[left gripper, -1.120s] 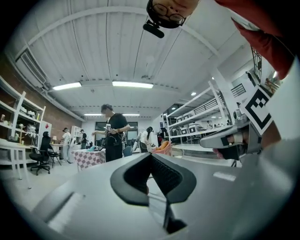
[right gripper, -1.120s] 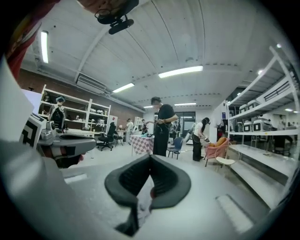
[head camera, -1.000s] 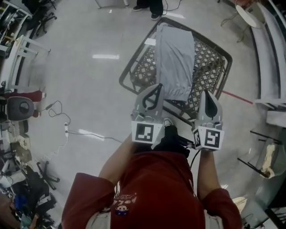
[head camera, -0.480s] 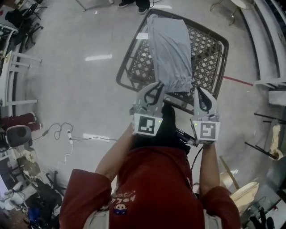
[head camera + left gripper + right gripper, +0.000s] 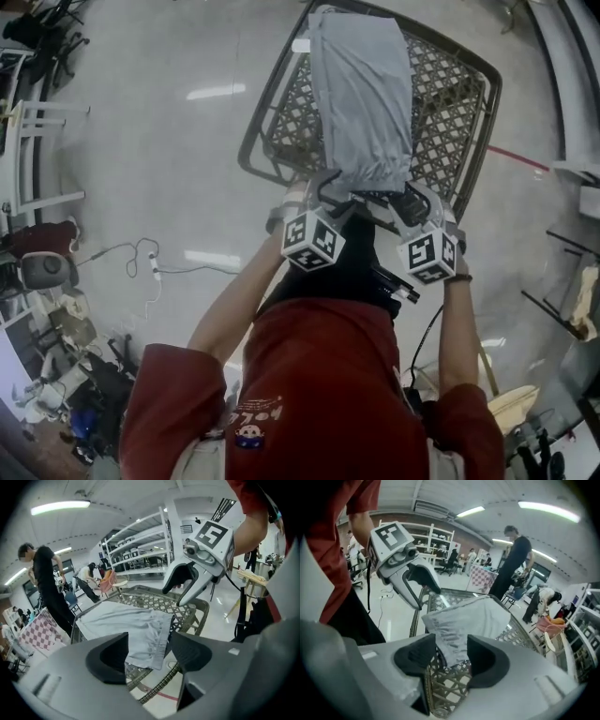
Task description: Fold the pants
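The left gripper (image 5: 325, 190) and the right gripper (image 5: 413, 202) hang just short of the near end of the pants (image 5: 361, 89). The jaws of both have just been opening and now stand wide. Each gripper view shows the grey hem in the gap between the pads with nothing pressing on it, so neither gripper holds anything.

The pants look like thin, soft, light cloth. I would expect them to drape and sag rather than keep any shape, and to slide easily over the lattice table (image 5: 255, 150). A pinch on one layer alone would likely peel it off the layer beneath. The sensible hold is at the two near corners of the gathered band, the left gripper on the left corner (image 5: 140, 660) and the right gripper on the right corner (image 5: 450, 651). Each pinch should go through the full thickness, so the end lifts evenly.

The pants are pale grey and lie lengthwise down the middle of the table as one narrow strip (possibly one leg laid over the other, though that cannot be told for sure). The far end reaches the far rim. The near end is puckered like an elastic band and droops a little over the near rim. A few long creases run along the strip; otherwise it lies fairly flat.
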Available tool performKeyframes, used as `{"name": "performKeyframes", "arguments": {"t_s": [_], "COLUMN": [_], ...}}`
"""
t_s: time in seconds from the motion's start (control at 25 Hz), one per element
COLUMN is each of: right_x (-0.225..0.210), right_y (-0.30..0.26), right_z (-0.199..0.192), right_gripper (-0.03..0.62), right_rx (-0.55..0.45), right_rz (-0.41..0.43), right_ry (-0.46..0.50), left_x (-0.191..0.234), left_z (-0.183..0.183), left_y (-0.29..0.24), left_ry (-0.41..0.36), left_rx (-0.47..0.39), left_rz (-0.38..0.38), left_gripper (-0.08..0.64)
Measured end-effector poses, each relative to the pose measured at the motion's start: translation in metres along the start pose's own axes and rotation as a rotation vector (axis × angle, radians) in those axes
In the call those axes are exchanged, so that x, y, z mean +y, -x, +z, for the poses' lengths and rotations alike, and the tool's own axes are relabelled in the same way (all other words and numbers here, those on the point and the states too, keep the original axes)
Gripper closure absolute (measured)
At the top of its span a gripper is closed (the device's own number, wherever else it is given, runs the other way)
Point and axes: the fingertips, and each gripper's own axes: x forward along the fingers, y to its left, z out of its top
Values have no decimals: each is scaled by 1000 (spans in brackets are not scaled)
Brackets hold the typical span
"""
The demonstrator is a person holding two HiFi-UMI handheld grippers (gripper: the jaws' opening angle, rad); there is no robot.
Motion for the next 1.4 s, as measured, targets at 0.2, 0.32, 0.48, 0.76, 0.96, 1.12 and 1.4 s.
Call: {"name": "performKeyframes", "arguments": {"t_s": [0.2, 0.32, 0.48, 0.76, 0.96, 1.12, 1.4], "right_x": [13, 18, 23, 22, 11, 11, 35], "right_y": [-31, -52, -68, -93, -94, -91, -75], "right_z": [-24, -37, -54, -76, -68, -66, -66], "right_gripper": [382, 380, 380, 390, 444, 477, 483], "right_rx": [101, 157, 210, 271, 280, 277, 293], "right_rz": [142, 235, 337, 498, 558, 552, 548], "right_ry": [105, 177, 230, 258, 214, 171, 137], "left_x": [-14, -17, -25, -17, 3, 1, -29], "left_z": [-28, -37, -50, -68, -64, -64, -74], "left_y": [-27, -46, -61, -86, -90, -88, -68], "left_ry": [-28, -51, -73, -112, -140, -164, -167], "left_rx": [148, 185, 218, 263, 262, 273, 278], "left_rz": [-132, -182, -244, -315, -319, -332, -367], "left_gripper": [242, 242, 242, 259, 387, 443, 454]}}
